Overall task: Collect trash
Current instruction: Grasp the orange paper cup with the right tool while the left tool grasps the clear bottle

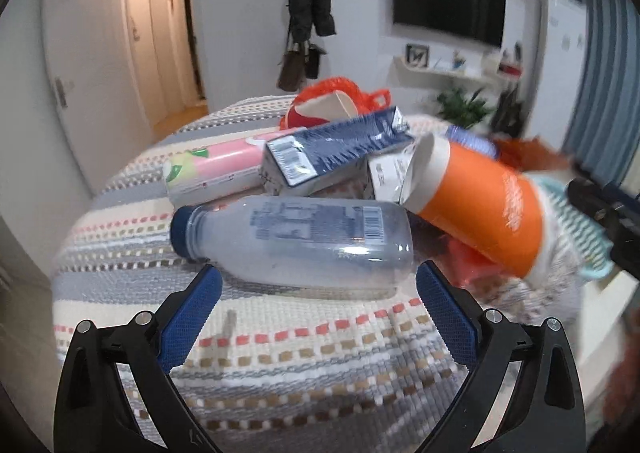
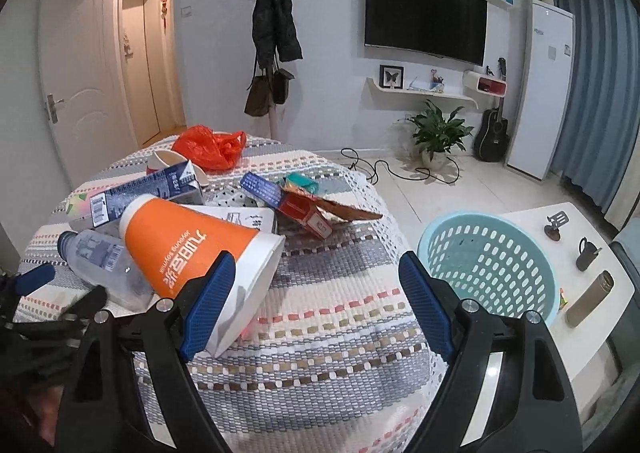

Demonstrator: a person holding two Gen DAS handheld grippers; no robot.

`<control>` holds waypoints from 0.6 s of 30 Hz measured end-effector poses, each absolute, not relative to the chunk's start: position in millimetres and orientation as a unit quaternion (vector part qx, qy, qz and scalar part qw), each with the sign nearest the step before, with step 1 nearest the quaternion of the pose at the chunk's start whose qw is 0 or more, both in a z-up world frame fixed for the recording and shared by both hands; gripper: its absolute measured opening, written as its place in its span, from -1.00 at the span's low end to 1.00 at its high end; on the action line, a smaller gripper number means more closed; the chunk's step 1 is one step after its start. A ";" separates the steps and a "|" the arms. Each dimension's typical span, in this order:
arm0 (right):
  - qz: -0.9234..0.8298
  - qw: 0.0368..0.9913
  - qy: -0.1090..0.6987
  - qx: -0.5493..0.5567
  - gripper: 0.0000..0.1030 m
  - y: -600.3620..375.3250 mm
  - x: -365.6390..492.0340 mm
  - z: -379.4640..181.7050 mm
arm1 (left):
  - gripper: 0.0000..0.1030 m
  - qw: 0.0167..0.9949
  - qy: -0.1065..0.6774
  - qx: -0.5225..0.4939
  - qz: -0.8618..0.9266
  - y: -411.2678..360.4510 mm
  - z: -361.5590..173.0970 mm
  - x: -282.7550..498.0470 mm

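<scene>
A clear plastic bottle (image 1: 296, 241) with a dark blue cap lies on its side on the striped tablecloth (image 1: 304, 357). My left gripper (image 1: 318, 293) is open, its blue pads just short of the bottle's two ends. An orange paper cup (image 2: 188, 245) lies tilted on the pile, and also shows in the left wrist view (image 1: 476, 205). My right gripper (image 2: 316, 289) is open, its left pad touching the cup's white base. A dark blue carton (image 1: 340, 149), a pink tube (image 1: 212, 165), an orange plastic bag (image 2: 208, 147) and a red-blue box (image 2: 296, 201) lie around.
A light blue perforated basket (image 2: 488, 265) stands right of the table on a white surface (image 2: 580, 237), beside a small flask (image 2: 590, 299) and dark ornaments. A TV, coat rack, plant and guitar stand along the far wall.
</scene>
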State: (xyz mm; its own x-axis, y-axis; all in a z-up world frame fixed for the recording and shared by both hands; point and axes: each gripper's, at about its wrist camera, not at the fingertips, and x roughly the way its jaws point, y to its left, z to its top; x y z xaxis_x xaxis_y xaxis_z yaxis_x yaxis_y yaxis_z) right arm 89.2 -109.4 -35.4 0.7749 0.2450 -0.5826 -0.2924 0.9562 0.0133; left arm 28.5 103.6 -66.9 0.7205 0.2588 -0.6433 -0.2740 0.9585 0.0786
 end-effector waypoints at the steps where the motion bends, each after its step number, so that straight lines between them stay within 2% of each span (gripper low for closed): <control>1: 0.144 0.940 0.306 -0.041 0.54 -108.6 90.2 -37.2 | 0.84 0.926 0.347 0.002 0.148 97.7 -68.8 31.8; 5: 0.154 0.935 0.316 -0.047 0.54 -102.7 94.4 -44.3 | 0.82 0.917 0.357 0.032 0.174 87.4 -72.2 37.1; 11: 0.197 0.921 0.333 -0.042 0.54 -90.4 95.4 -54.8 | 0.80 0.914 0.349 0.018 0.206 113.8 -61.6 8.2; 13: 0.215 0.915 0.339 -0.043 0.49 -83.1 90.7 -57.5 | 0.80 0.911 0.352 -0.001 0.214 130.2 -58.5 -3.6; 18: 0.263 0.893 0.364 -0.032 0.22 -65.3 80.7 -66.5 | 0.76 0.907 0.357 -0.051 0.220 172.7 -55.8 -32.7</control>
